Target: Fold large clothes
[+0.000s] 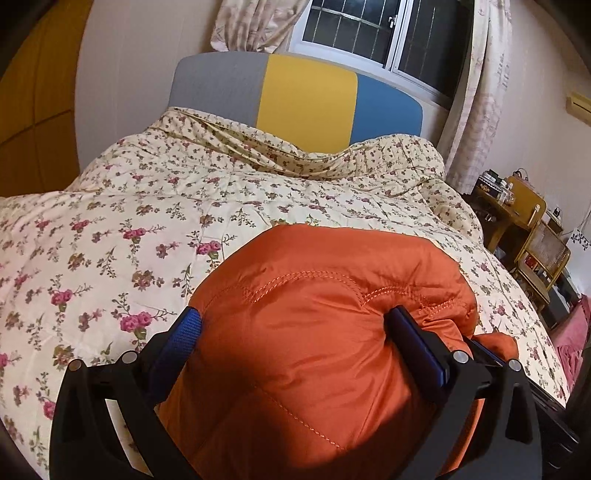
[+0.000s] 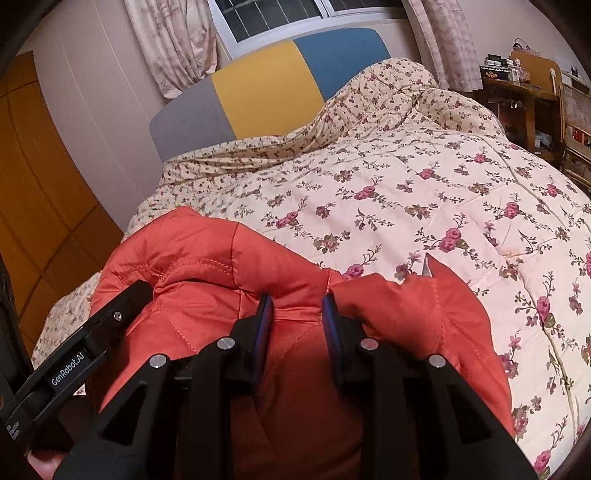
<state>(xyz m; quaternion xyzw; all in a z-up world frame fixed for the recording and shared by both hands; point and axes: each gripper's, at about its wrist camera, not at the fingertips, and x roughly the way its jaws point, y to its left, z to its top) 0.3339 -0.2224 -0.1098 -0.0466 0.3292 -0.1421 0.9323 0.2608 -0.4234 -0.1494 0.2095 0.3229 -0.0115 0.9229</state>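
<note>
Orange jacket (image 1: 314, 332): lying bunched on the floral quilt (image 1: 129, 229), at the near end of the bed; quilted stitching showing across the puffy fabric.

Left gripper (image 1: 291, 325): standing wide, both blue-padded fingers (image 1: 181, 343) pressing into a thick bulge of the orange jacket, the fabric swelling out between and over them.

Right gripper (image 2: 297, 314): standing narrow, pinching a fold of the orange jacket between its blue pads; fabric puckering at the pinch and spilling over both fingers.

Left gripper in the right wrist view: showing as a black arm at the left, bearing a white "GenRobot.AI" label, its tip sinking into the same jacket.

Hand (image 2: 42, 461): showing only as a sliver at the bottom left corner of the right wrist view.

Headboard (image 1: 306, 99): standing behind the quilt, in grey, yellow and blue panels.

Window (image 1: 373, 29): sitting above the headboard, flanked by patterned curtains (image 1: 480, 92).

Wooden furniture (image 1: 524, 221): standing beside the bed at the right, holding small items too blurred for telling.
</note>
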